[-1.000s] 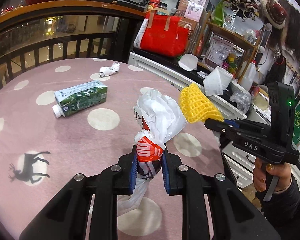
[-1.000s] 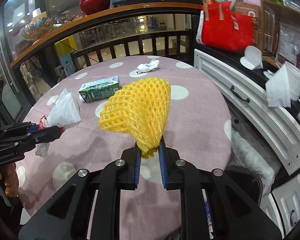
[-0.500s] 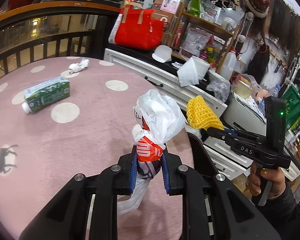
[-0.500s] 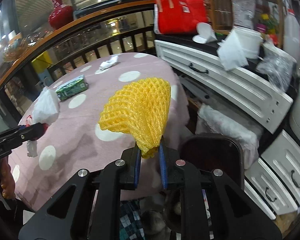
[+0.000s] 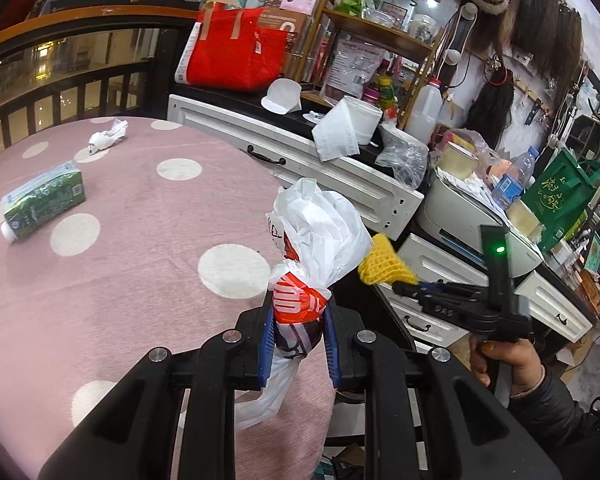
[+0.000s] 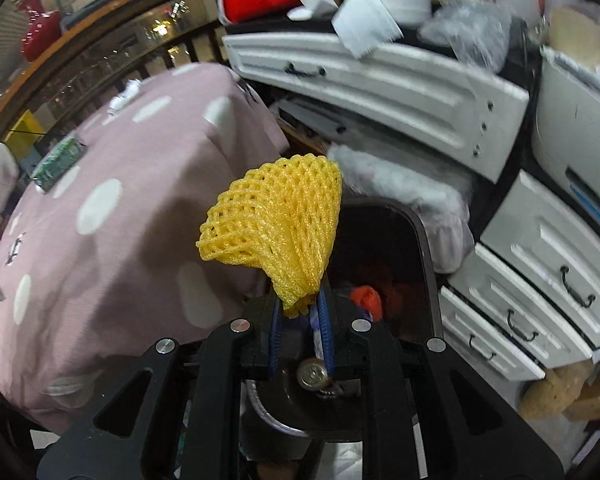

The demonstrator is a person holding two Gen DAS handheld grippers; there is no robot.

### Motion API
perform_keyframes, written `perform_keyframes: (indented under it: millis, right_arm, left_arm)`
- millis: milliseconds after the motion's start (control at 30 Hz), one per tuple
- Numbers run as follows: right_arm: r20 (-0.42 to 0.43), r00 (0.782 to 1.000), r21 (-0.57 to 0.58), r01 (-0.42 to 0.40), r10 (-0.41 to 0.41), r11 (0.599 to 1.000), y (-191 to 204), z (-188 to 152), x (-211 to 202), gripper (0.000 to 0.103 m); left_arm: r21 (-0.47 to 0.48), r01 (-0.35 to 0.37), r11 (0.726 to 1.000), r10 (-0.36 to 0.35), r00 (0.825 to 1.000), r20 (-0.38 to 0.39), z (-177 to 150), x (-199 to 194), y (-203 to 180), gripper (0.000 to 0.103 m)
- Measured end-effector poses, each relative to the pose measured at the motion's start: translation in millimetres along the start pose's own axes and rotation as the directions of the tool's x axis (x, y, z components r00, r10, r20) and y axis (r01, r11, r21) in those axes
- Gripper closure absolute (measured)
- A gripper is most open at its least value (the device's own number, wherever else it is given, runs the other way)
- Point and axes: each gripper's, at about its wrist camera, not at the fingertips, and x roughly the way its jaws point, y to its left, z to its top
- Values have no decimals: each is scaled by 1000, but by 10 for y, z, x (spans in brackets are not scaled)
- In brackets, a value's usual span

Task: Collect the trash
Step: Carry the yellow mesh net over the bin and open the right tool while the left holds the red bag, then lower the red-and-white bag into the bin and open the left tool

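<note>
Left tool (image 5: 298,322): clenched on crumpled white plastic bag with red-orange print (image 5: 316,236), pinched at the gathered neck so the loose, crinkly film billows above the blue pads and a thin tail hangs below; poised over the edge of round surface under pink polka-dot cloth (image 5: 140,240). Right tool (image 6: 300,320): clamped on yellow foam fruit-net sleeve (image 6: 280,220), gripped at its bunched end, open lattice fanning upward, soft and springy; held out above dark open-topped bin (image 6: 416,240) beside the surface, presumably for dropping in. Left on the cloth, well apart from both tools: green rectangular drink carton (image 5: 44,200) lying on its side; crumpled white tissue wad (image 5: 108,138) nearer the far rim.
</note>
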Motion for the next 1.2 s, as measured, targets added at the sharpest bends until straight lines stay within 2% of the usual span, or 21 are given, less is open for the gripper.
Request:
perform_keyframes:
  millis: [300, 367, 433, 500, 733, 933, 1100, 1200]
  right_arm:
    - [-182, 982, 108, 75, -54, 991, -356, -263, 744, 85]
    - [-206, 977, 128, 84, -56, 988, -404, -318, 839, 76]
    - [-225, 972, 146, 97, -63, 984, -446, -366, 905, 43]
    - [-207, 976, 166, 104, -69, 981, -476, -397, 887, 35]
    - [-154, 987, 202, 70, -39, 977, -493, -359, 650, 33]
    - [-37, 997, 211, 81, -75, 974, -507, -216, 229, 28]
    - [67, 989, 226, 113, -132, 968, -553, -100, -163, 26]
    - [121, 978, 234, 139, -170, 962, -587, -46, -368, 25]
  left_arm:
    - [16, 14, 1000, -14, 1000, -15, 22, 87, -81, 83]
    - [16, 14, 1000, -14, 1000, -19, 20, 102, -90, 83]
    - [14, 14, 1000, -13, 1000, -22, 18, 117, -90, 83]
    - [10, 15, 1000, -15, 1000, -26, 20, 133, -85, 83]
    - [1, 40, 999, -40, 998, -45, 8, 205, -111, 83]
    - [31, 75, 997, -72, 995, -69, 1, 325, -290, 83]
    - [61, 115, 991, -109, 989, -101, -41, 513, -502, 83]
    - [41, 165, 985, -158, 977, -146, -74, 684, -612, 83]
